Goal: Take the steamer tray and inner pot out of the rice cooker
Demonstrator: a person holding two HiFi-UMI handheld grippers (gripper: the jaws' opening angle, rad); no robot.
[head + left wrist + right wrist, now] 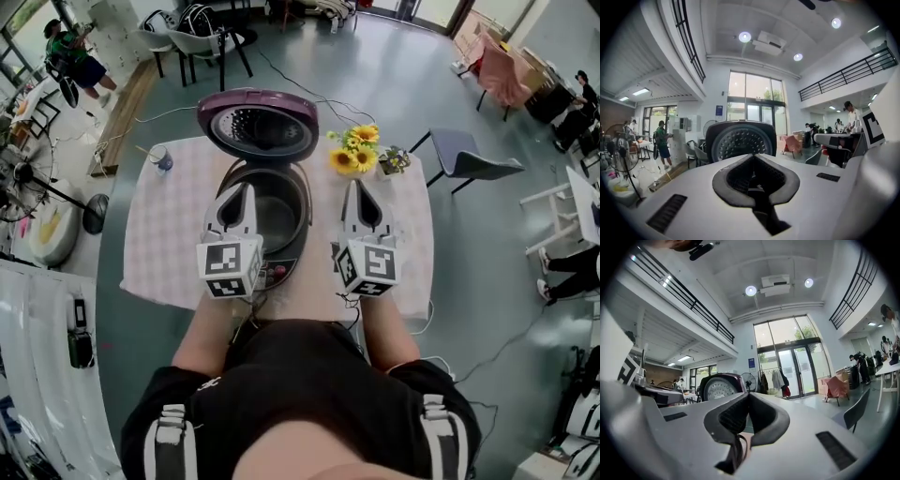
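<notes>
The purple rice cooker (281, 246) stands open on the table with its lid (259, 125) tipped up at the back. Its inner pot (275, 212) shows as a dark metal bowl inside; I cannot make out a steamer tray. My left gripper (242, 190) hangs over the cooker's left rim, shut with nothing between its jaws. My right gripper (354, 186) is just right of the cooker, also shut and holding nothing. The lid (739, 140) fills the middle of the left gripper view beyond the left gripper (753, 157). Left of the right gripper (749, 395), the lid (721, 386) shows in the right gripper view.
The table (169, 234) has a pale checked cloth. A cup (161, 159) stands at its back left, with sunflowers (354, 150) and a small pot (394, 161) at the back right. A grey chair (469, 159) stands right of the table. Cables lie on the floor.
</notes>
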